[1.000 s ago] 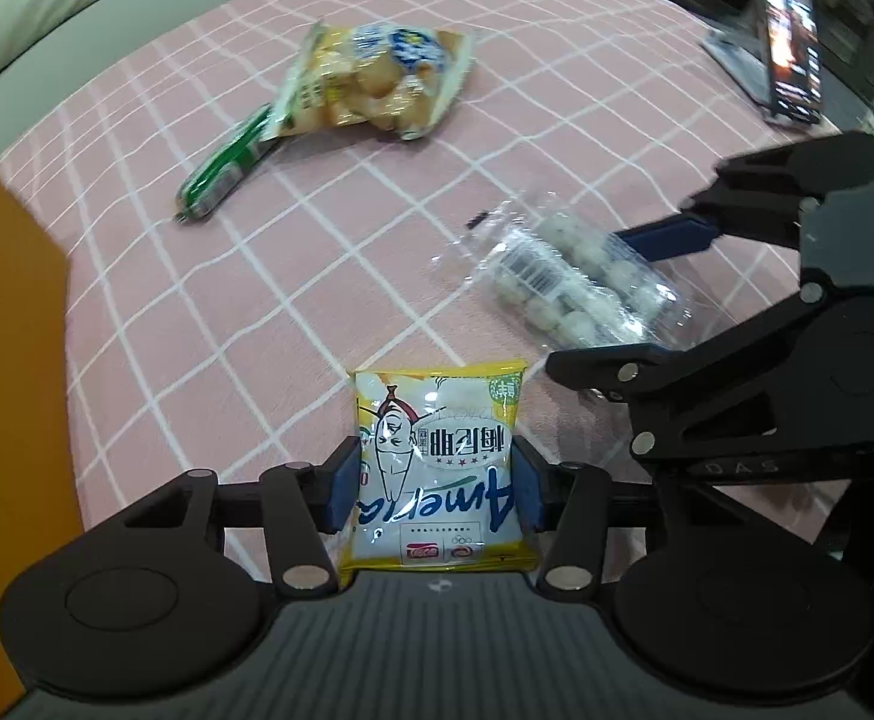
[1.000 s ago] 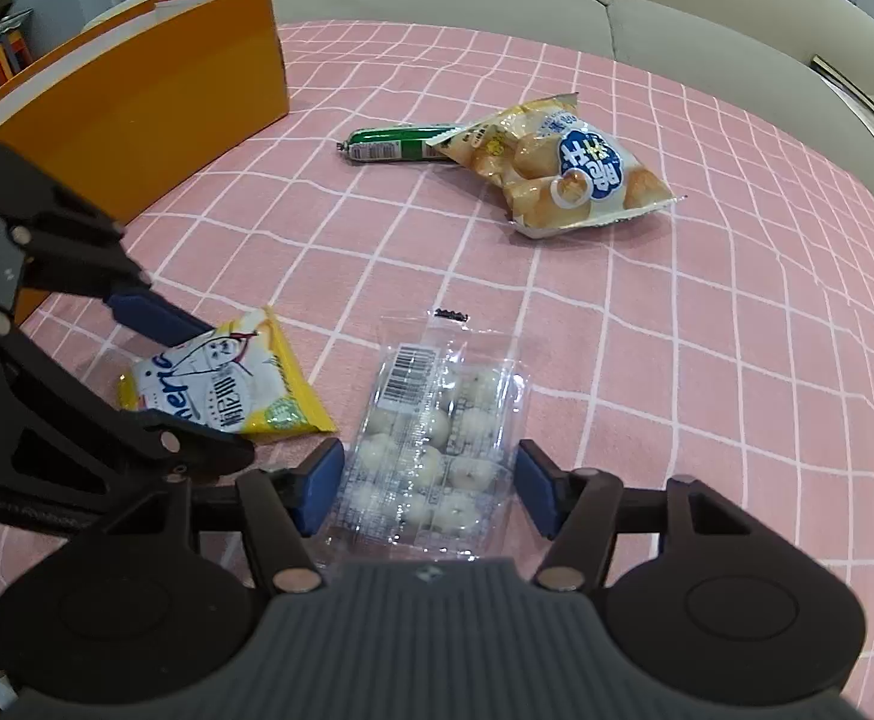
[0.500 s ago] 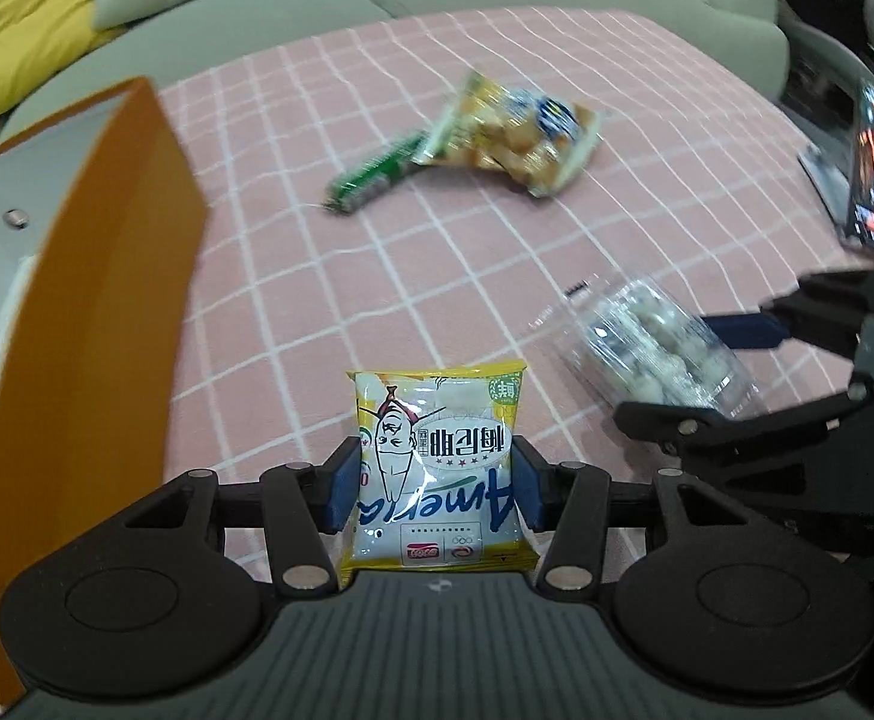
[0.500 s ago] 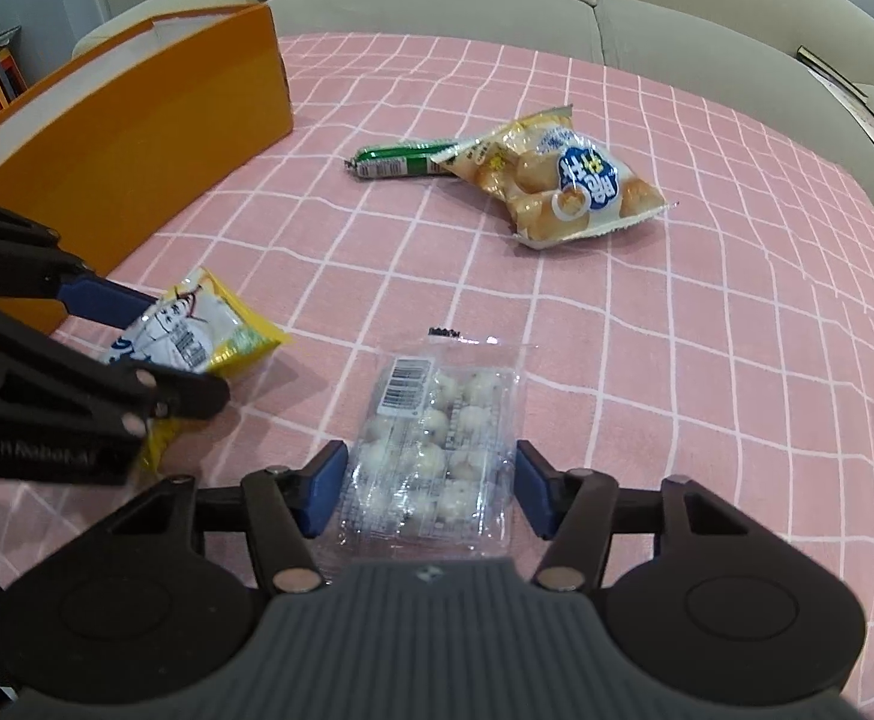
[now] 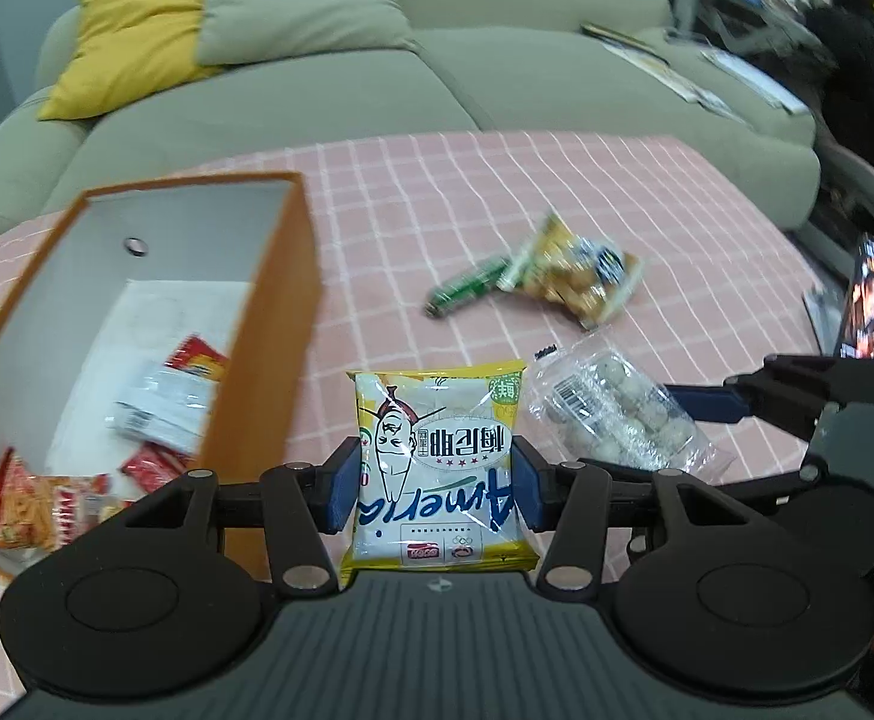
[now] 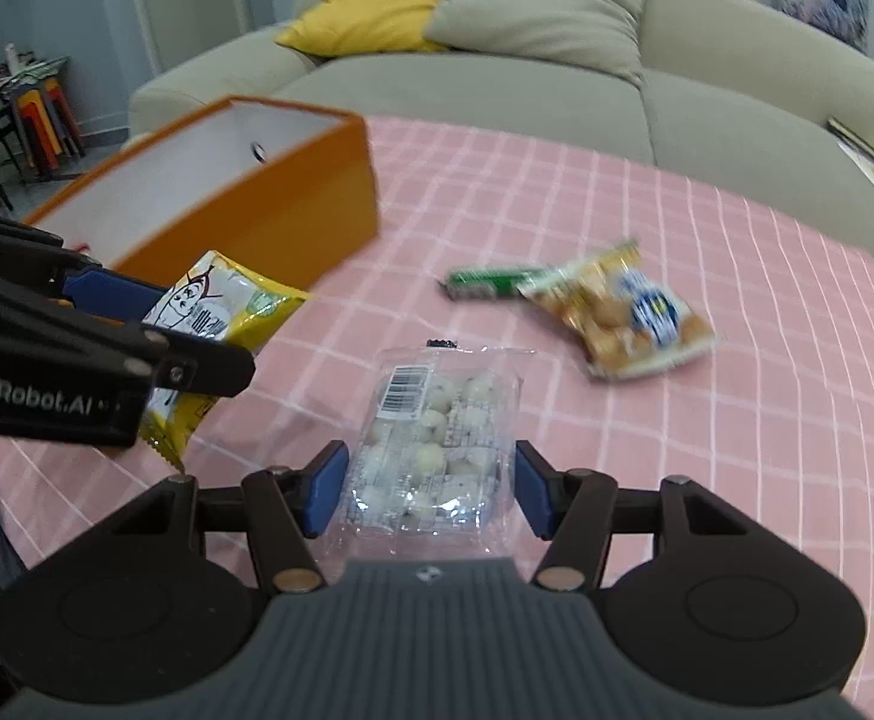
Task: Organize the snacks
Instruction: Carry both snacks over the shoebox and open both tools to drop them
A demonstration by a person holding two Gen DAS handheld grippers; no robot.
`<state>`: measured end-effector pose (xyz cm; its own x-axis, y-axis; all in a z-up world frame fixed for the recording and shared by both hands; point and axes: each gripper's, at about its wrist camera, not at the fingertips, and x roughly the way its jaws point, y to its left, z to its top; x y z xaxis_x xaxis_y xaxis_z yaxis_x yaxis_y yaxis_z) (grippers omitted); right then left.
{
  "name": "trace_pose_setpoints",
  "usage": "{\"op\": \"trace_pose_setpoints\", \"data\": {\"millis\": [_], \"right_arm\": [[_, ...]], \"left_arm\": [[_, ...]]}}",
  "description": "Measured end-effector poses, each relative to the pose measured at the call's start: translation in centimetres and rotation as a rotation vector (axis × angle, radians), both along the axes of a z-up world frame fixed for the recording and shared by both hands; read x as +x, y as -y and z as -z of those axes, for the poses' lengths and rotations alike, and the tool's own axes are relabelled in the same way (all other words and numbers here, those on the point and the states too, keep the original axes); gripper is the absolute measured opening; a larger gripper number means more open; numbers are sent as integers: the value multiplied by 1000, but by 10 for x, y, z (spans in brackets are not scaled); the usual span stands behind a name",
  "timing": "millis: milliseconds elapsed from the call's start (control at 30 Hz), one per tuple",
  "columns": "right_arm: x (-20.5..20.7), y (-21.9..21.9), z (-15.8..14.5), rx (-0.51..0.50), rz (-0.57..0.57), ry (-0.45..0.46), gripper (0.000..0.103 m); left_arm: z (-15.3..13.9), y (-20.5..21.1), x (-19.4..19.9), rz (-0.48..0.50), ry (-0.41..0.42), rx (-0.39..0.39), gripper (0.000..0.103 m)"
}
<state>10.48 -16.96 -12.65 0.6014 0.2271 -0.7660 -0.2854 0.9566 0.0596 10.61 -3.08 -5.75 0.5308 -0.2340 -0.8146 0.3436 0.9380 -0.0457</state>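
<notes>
Aloft, both tools clamp snack packets.

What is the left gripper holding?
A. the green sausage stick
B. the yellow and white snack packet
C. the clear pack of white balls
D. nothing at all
B: the left gripper has its blue pads pressed on both sides of the yellow and white snack packet, while the clear pack of white balls sits in the right gripper.

Yellow snack packet and clear ball pack (both lifted).
</notes>
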Motion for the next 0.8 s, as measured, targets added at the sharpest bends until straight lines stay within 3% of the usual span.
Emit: {"op": "trace_pose_setpoints", "data": {"millis": [333,500,800], "right_arm": [[21,-53,-40,4,-114,82,57],[38,-82,-58,-6,-179,122,57],[74,-140,-71,-79,-304,163,56]], "left_arm": [[-37,-54,24,-100,42,-12,58],[-48,-79,37,-141,64,22,58],[-42,-113,64,-196,20,90,58]]}}
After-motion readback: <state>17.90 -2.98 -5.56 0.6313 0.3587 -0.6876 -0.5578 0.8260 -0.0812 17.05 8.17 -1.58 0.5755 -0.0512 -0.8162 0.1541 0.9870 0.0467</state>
